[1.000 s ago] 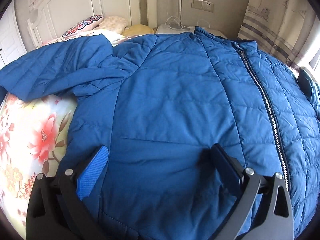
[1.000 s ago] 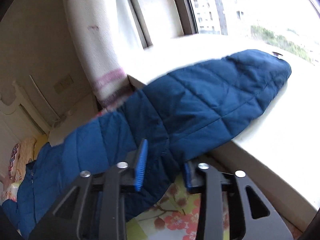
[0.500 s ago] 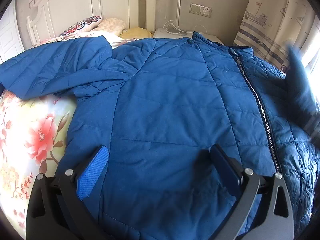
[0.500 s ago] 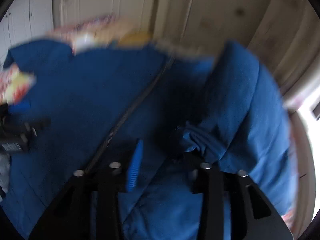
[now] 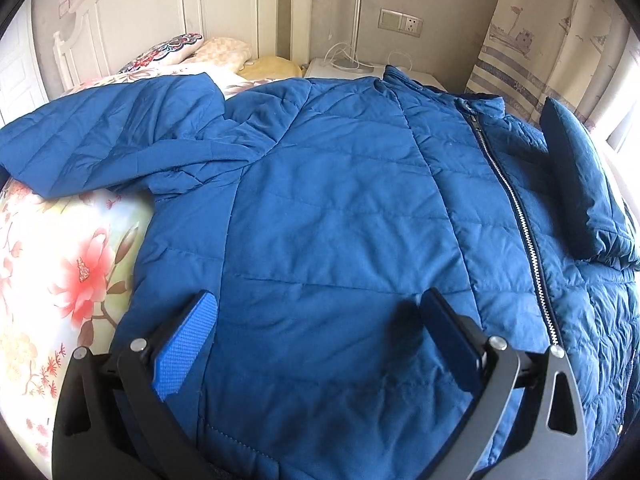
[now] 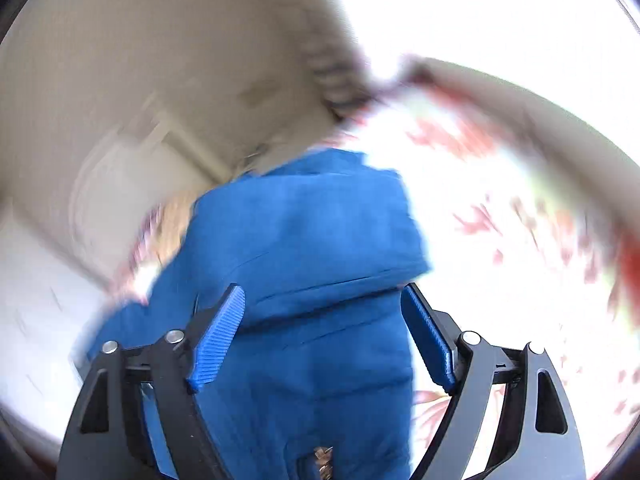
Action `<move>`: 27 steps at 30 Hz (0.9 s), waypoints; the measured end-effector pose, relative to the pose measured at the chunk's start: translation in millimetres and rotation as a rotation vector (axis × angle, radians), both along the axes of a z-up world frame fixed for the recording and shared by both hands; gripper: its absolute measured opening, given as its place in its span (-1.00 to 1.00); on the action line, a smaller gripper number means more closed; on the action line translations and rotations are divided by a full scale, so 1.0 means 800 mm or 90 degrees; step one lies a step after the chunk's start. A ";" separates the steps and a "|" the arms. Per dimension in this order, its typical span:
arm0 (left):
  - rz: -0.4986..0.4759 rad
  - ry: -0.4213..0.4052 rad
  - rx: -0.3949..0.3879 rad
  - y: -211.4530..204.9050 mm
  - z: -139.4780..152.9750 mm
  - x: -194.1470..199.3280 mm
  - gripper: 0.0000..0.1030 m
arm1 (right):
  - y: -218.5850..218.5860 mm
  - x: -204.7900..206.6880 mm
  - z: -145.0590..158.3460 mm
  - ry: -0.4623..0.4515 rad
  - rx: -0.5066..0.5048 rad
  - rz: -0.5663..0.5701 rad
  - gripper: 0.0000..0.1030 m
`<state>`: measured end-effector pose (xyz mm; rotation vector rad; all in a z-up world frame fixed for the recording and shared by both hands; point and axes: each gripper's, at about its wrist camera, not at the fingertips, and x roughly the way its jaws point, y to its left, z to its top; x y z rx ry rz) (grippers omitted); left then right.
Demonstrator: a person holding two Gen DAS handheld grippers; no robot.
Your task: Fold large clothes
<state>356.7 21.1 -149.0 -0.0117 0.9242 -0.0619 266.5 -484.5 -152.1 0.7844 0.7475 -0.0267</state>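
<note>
A large blue quilted jacket (image 5: 340, 208) lies front-up on the floral bed, its zipper (image 5: 516, 208) running down the right side. Its left sleeve (image 5: 100, 140) stretches out to the left. Its right sleeve (image 5: 576, 176) is folded over onto the body at the right. My left gripper (image 5: 316, 312) is open and hovers low over the jacket's lower front. In the blurred right wrist view, my right gripper (image 6: 322, 308) is open with blue jacket fabric (image 6: 304, 240) lying between and beyond its fingers, not pinched.
The floral bedsheet (image 5: 60, 264) shows at the left. Pillows (image 5: 192, 48) and a white headboard (image 5: 160, 12) are at the back. A white bedside table (image 5: 348, 70) with cables stands behind the collar. A curtain (image 5: 540, 40) hangs at the right.
My right gripper carried the right sleeve from the window sill over onto the jacket body and opened, letting it go. The left gripper has barely moved.
</note>
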 end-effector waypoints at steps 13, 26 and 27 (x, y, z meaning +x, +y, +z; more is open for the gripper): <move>0.009 -0.036 -0.053 0.013 0.011 -0.006 0.89 | 0.123 0.072 0.102 -0.195 -0.187 0.034 -0.47; 0.077 -0.074 -0.222 0.076 0.020 -0.012 0.88 | 0.374 0.078 0.160 -0.323 -0.321 0.397 0.56; 0.071 -0.073 -0.221 0.074 0.021 -0.013 0.89 | 0.342 0.078 0.152 -0.297 -0.342 0.348 0.52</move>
